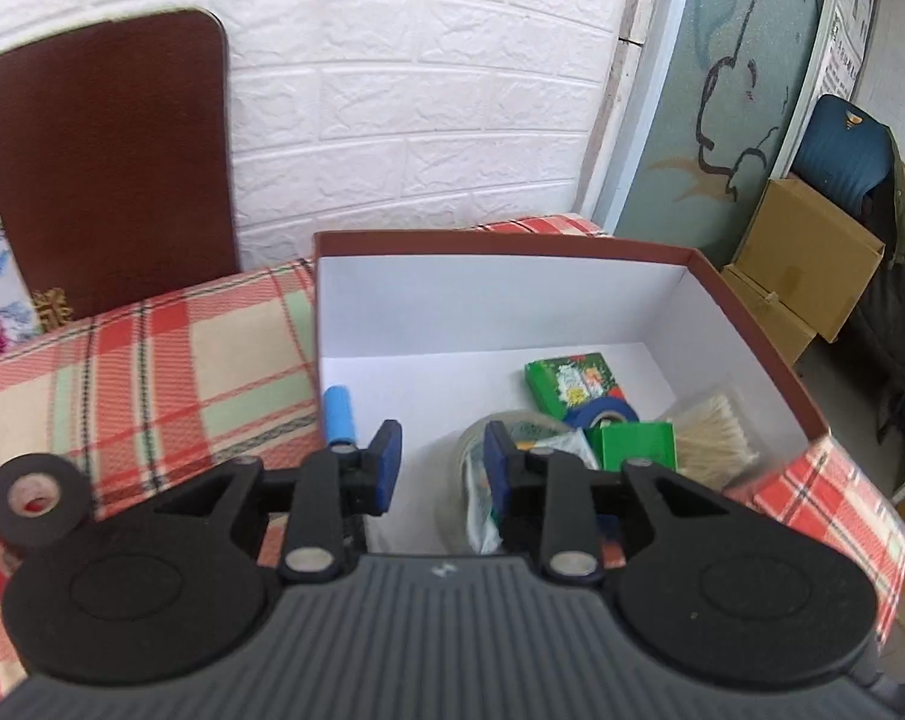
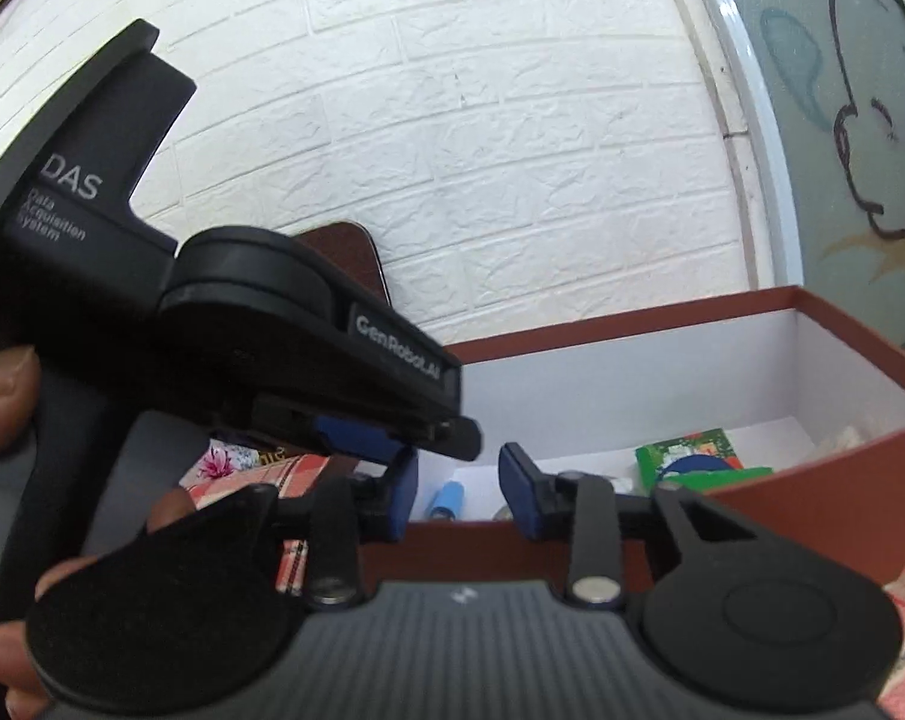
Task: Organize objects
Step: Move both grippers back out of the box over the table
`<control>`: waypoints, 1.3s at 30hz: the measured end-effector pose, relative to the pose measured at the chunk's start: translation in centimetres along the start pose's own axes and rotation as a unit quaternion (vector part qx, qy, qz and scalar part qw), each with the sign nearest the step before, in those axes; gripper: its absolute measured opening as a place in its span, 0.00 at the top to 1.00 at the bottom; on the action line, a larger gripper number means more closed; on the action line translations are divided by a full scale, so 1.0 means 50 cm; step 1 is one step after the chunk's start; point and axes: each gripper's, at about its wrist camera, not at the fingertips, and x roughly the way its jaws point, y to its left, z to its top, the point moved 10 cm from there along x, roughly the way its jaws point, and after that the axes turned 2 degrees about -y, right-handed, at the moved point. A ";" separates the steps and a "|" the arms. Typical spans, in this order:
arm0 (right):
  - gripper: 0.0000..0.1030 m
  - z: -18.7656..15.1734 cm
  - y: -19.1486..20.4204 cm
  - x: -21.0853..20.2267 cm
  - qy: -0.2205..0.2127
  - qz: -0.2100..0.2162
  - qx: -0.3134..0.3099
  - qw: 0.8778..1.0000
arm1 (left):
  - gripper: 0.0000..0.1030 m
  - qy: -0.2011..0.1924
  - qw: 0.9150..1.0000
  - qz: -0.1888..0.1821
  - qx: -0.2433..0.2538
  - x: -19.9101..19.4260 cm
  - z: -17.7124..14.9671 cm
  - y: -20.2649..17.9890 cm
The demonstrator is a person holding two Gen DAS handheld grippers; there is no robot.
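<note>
The red-rimmed box (image 1: 752, 324) on the plaid cloth (image 1: 152, 372) already holds the blue battery (image 1: 338, 414), green packets and tape, while both the left gripper (image 1: 440, 468) and right gripper (image 2: 458, 492) hover slightly parted and empty, so the black tape roll (image 1: 35, 495) beside the box seems best fetched next with wider jaws.

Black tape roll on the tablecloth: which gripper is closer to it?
Left. The black tape roll lies just left of the left gripper, which hangs over the box. The right gripper is farther right, behind the box's near wall.
</note>
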 end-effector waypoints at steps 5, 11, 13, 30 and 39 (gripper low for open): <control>0.62 -0.024 -0.010 -0.084 -0.022 -0.026 -0.003 0.999 | 0.66 -0.014 0.999 0.024 0.024 -0.054 -0.031 -0.004; 0.62 -0.094 -0.014 -0.097 0.044 -0.031 0.017 0.998 | 0.58 -0.021 0.998 0.054 0.033 -0.113 -0.075 0.006; 0.62 -0.116 -0.020 -0.092 0.067 -0.031 0.032 0.997 | 0.57 -0.014 0.997 0.068 0.035 -0.125 -0.096 0.018; 0.58 -0.208 0.065 -0.124 0.158 -0.006 0.018 0.987 | 0.46 0.060 0.984 0.170 0.001 -0.174 -0.287 0.199; 0.51 -0.226 0.097 -0.119 0.173 -0.010 -0.025 0.985 | 0.37 0.067 0.976 0.203 -0.025 -0.192 -0.346 0.287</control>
